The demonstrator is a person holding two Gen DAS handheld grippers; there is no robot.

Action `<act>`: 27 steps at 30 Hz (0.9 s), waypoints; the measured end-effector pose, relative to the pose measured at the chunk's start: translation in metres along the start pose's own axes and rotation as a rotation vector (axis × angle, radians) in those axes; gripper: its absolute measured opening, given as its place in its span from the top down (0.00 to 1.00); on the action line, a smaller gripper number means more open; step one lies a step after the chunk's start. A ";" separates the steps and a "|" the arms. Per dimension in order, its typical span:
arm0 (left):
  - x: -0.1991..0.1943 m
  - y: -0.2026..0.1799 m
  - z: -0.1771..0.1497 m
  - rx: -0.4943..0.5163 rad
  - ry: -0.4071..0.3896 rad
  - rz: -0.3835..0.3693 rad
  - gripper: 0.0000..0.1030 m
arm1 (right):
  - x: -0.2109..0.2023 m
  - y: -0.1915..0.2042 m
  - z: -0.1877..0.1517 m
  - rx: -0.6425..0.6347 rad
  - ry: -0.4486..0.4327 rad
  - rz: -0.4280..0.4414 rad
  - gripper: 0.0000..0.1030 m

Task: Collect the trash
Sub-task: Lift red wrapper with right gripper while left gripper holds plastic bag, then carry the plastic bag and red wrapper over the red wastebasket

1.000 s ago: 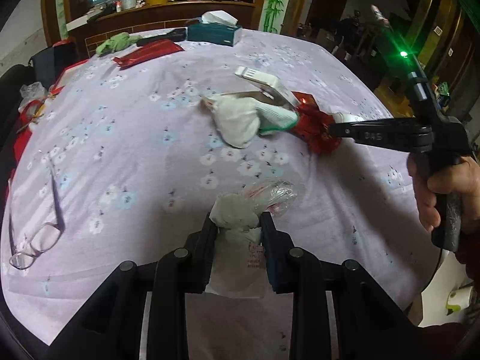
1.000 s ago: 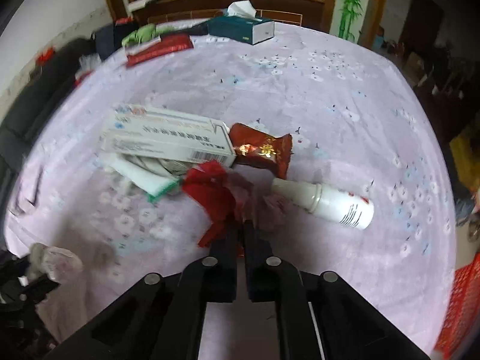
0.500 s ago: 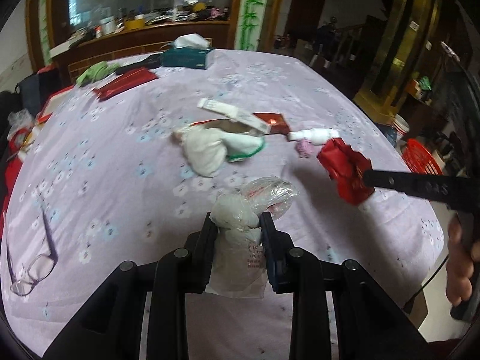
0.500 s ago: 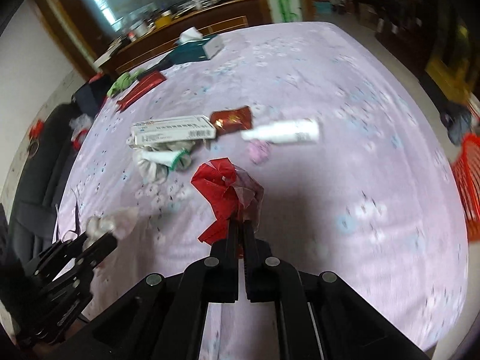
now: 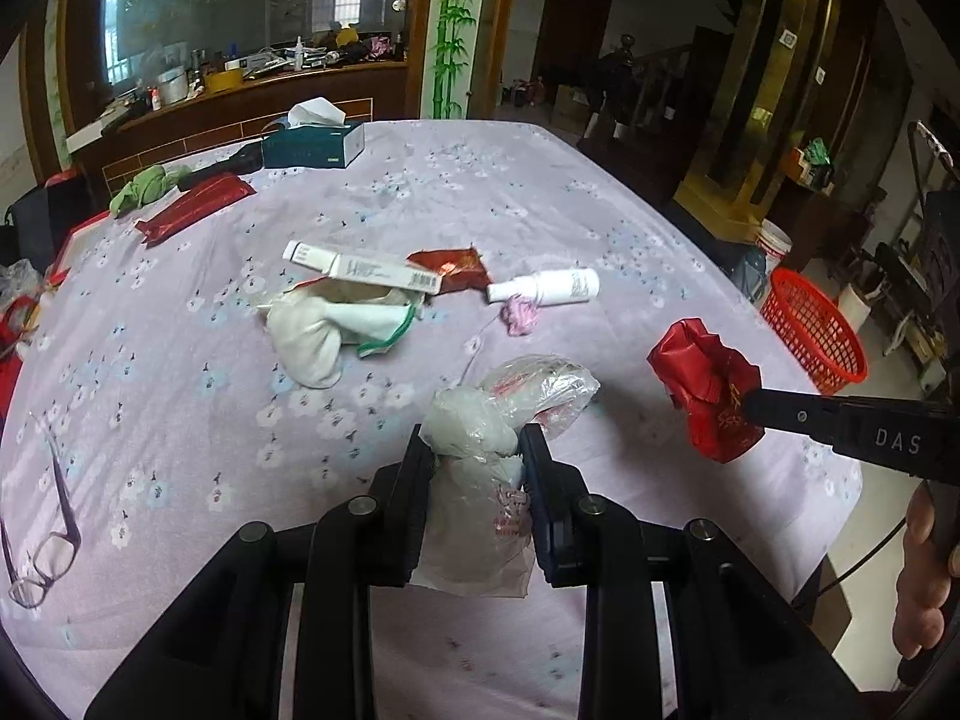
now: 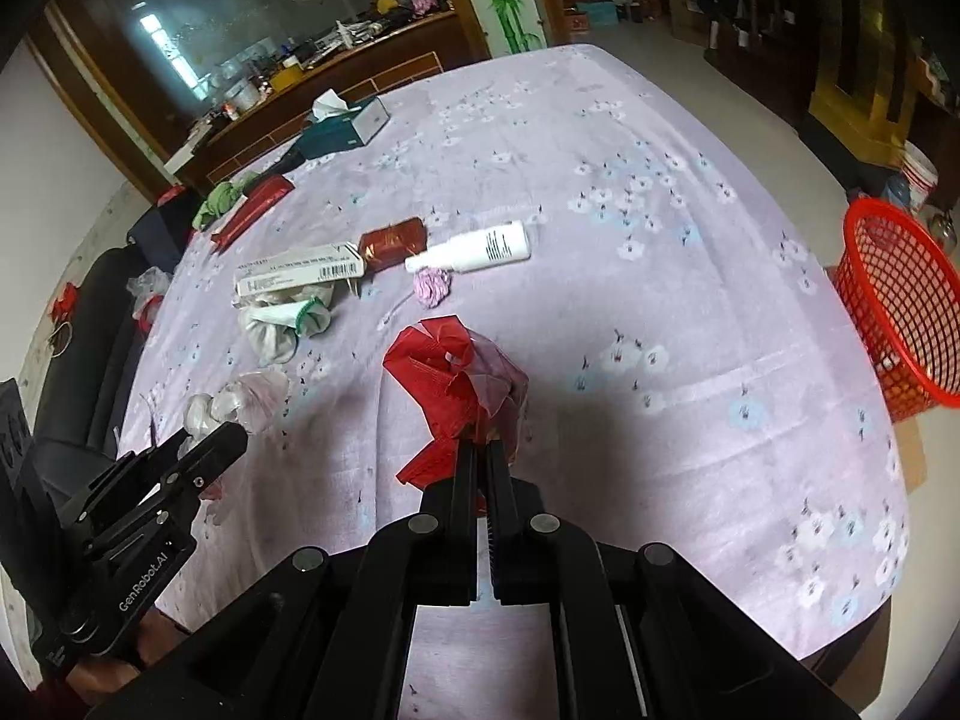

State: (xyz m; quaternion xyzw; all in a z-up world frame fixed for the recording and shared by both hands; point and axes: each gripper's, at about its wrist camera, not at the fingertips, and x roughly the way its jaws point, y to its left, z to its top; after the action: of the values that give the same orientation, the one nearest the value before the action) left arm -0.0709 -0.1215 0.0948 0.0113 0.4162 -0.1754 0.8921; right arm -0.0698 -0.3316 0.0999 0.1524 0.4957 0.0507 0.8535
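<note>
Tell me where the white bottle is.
The white bottle lies on its side mid-table in both views, beside the pink wad and right of the red packet.

Lilac floral tablecloth (image 5: 540,192) covers whole table. Teal tissue box (image 5: 313,144), tissue sticking out of top, upper centre-left of left-wrist frame. Left of it: green cloth (image 5: 147,187), touching flat red packet (image 5: 195,209). Purple-framed glasses (image 5: 45,546) at lower left edge, well apart from rest. Wooden sideboard (image 5: 252,105) behind table, top cluttered, mirror above. Bamboo-painted pillar (image 5: 453,30) at top centre. White bucket (image 5: 774,243) on floor, right side.
</note>
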 end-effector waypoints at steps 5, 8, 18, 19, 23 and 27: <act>-0.003 -0.016 0.004 -0.013 -0.011 0.025 0.73 | -0.007 -0.013 0.007 -0.015 -0.006 0.020 0.97; -0.002 -0.026 0.005 -0.012 -0.012 0.043 0.73 | -0.008 -0.019 0.010 -0.024 -0.002 0.034 0.97; 0.005 -0.053 0.013 0.034 0.000 0.084 0.73 | -0.009 -0.037 0.010 -0.015 -0.001 0.078 0.97; 0.005 -0.055 0.013 0.039 0.001 0.086 0.73 | -0.010 -0.039 0.011 -0.010 -0.003 0.078 0.97; 0.010 -0.065 0.015 0.070 0.002 0.092 0.73 | -0.014 -0.046 0.011 0.004 -0.013 0.077 0.97; 0.012 -0.072 0.018 0.094 0.002 0.087 0.73 | -0.016 -0.052 0.011 0.020 -0.016 0.073 0.97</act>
State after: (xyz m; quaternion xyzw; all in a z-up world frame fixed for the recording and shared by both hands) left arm -0.0739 -0.1960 0.1068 0.0717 0.4074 -0.1557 0.8970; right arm -0.0714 -0.3868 0.1022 0.1791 0.4832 0.0757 0.8536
